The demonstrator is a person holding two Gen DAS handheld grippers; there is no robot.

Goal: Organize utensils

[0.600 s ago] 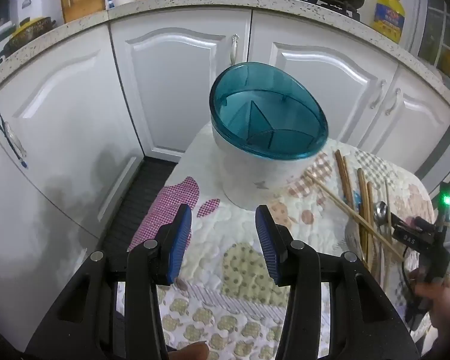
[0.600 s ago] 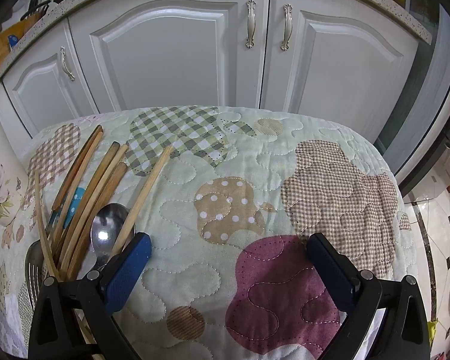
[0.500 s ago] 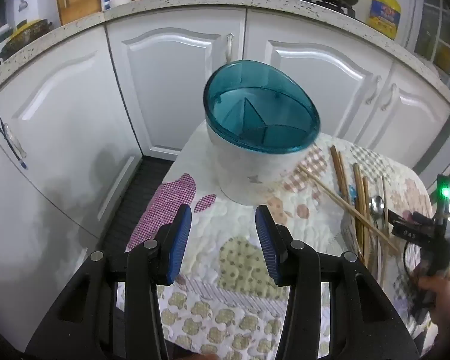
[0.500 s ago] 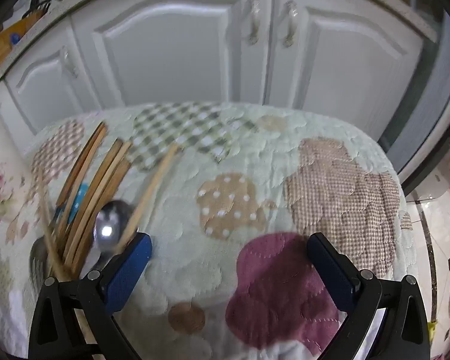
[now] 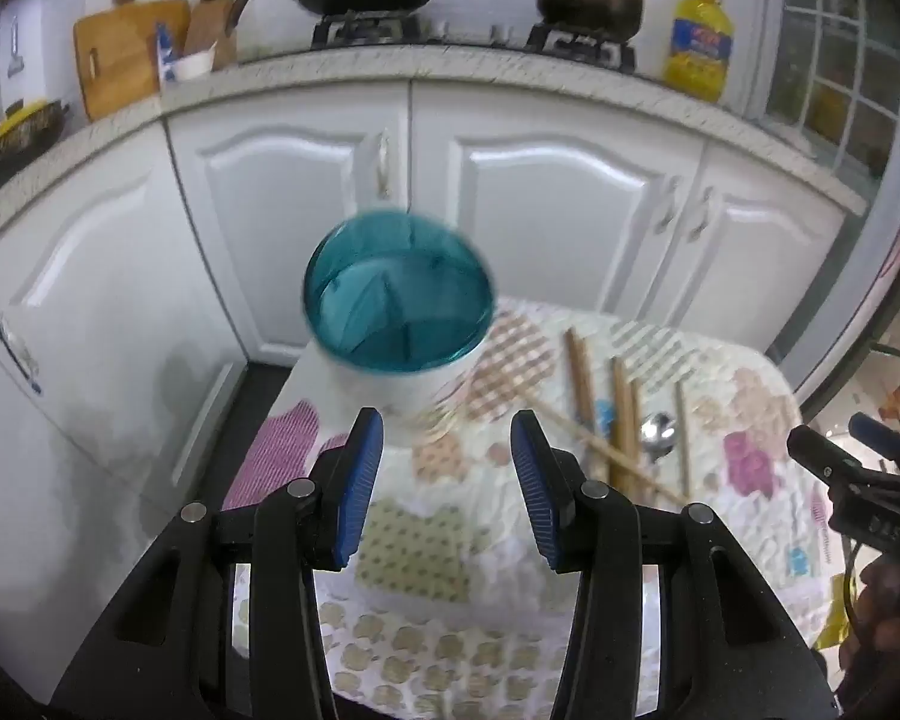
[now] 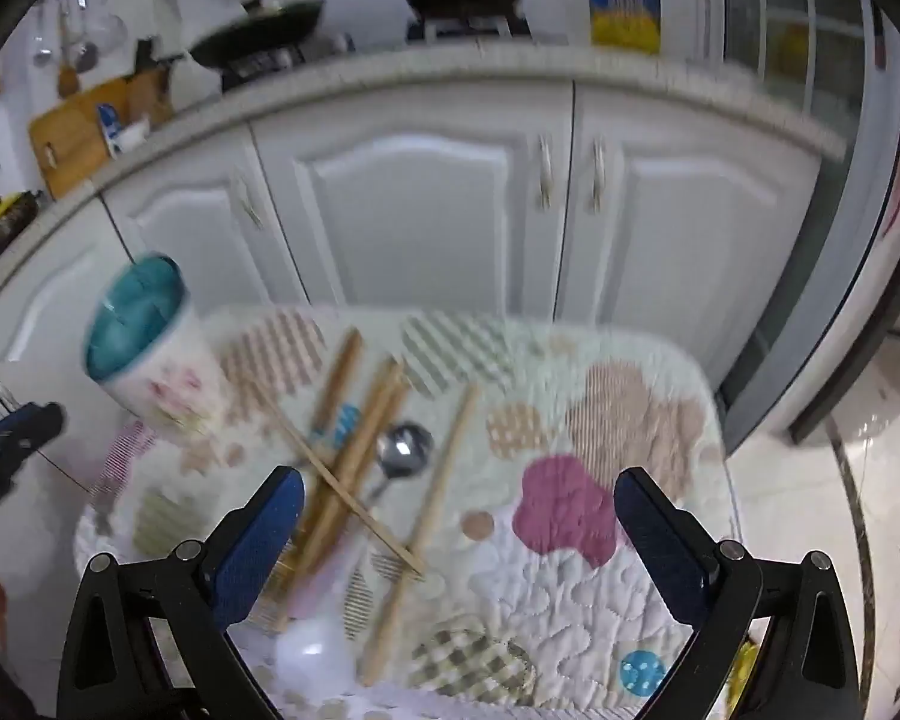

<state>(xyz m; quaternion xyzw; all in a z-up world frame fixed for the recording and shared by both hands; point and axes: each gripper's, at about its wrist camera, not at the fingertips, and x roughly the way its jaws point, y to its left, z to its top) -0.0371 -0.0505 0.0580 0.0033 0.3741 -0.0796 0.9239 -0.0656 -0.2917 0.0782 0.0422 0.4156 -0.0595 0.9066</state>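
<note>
A white flowered utensil holder [image 5: 397, 306] with a teal divided insert stands on the far left of the quilted table [image 5: 750, 480]. My left gripper [image 5: 447, 438] hovers above and short of it, open, with nothing between its fingers. A loose pile of wooden chopsticks and spatulas [image 6: 360, 438], a metal spoon [image 6: 405, 450] and a white spoon [image 6: 312, 648] lies mid-table. My right gripper [image 6: 456, 492] hangs wide open above that pile, touching nothing. The holder [image 6: 144, 348] shows at the left of the right wrist view. Both views are motion-blurred.
White cabinet doors [image 5: 546, 198] and a stone counter with pans, an oil bottle [image 5: 699, 42] and a chopping board stand behind the table. The floor drops away left of the table [image 5: 150, 420] and to its right [image 6: 810, 480]. A hand [image 5: 888, 612] holds the right gripper.
Both grippers have drawn back and up from the table. The holder and the utensil pile look smaller and farther. The right view now takes in the whole table and the holder.
</note>
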